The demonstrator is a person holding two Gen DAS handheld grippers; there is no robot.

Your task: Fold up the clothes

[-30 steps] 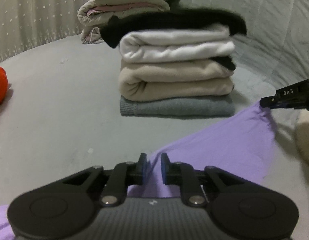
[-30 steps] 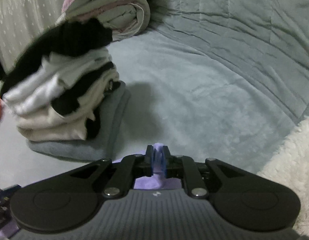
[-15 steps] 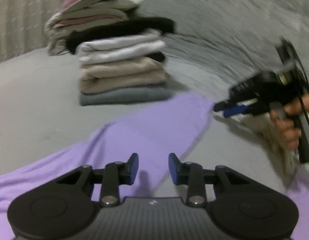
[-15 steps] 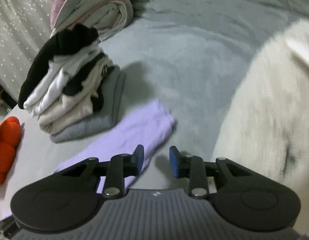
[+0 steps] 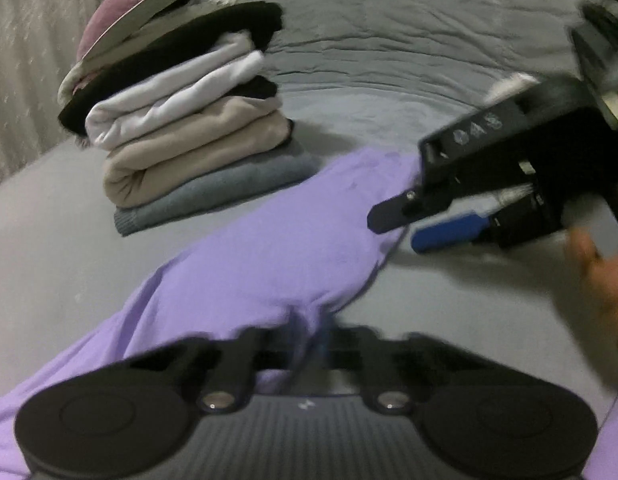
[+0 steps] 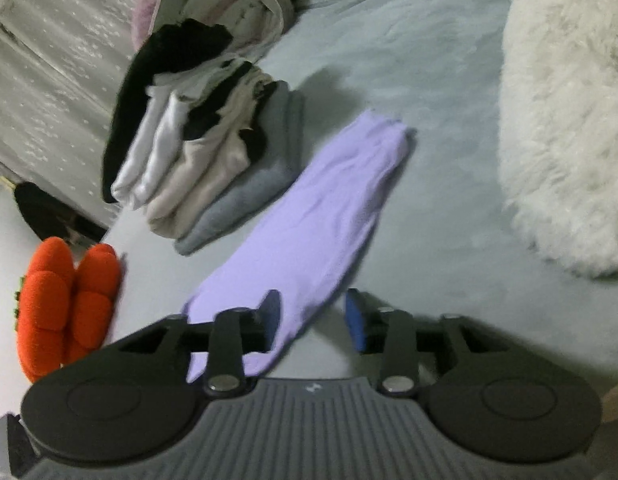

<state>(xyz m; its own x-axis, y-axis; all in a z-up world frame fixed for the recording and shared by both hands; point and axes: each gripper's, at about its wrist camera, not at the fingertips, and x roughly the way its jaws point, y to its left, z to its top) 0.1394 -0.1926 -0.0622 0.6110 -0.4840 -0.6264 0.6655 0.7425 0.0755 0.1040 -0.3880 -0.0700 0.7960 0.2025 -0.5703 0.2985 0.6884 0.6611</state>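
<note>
- Since the earlier frames, both grippers have let go of the purple garment's far edge and come back toward its near end. The left gripper (image 5: 309, 334) has re-clamped on a near fold, and the right gripper (image 6: 311, 316) is spreading its fingers.
- Garment (image 5: 277, 248): lies in a long band on the bed (image 5: 389, 80), its far end just beside the stack (image 5: 189, 128) of folded clothes.
- Left fingers: clenched on a small pinch of purple cloth at the near edge. The view is blurred there, so how many layers are caught cannot be told.
- Right fingers: released and opening. The near corner of the garment lies between them, against the left finger (image 6: 271, 312), with no pad pressing from the other side.
- Risk, single-layer grip: if the left pinch holds only the top layer, lifting is likely to peel the band apart and undo the fold.
- Risk, uneven pull: with only one gripper holding, any lift would probably skew the band and twist it.
- Risk, missed corner: should the right fingers close off the cloth, the corner may slip out and sag.
- Risk, stack disturbance: dragging the far end sideways could nudge the leaning stack and topple its upper pieces.
- Risk, collision: the grippers work close together, as the left view shows (image 5: 405, 220), so a crossing motion could knock them.
</note>
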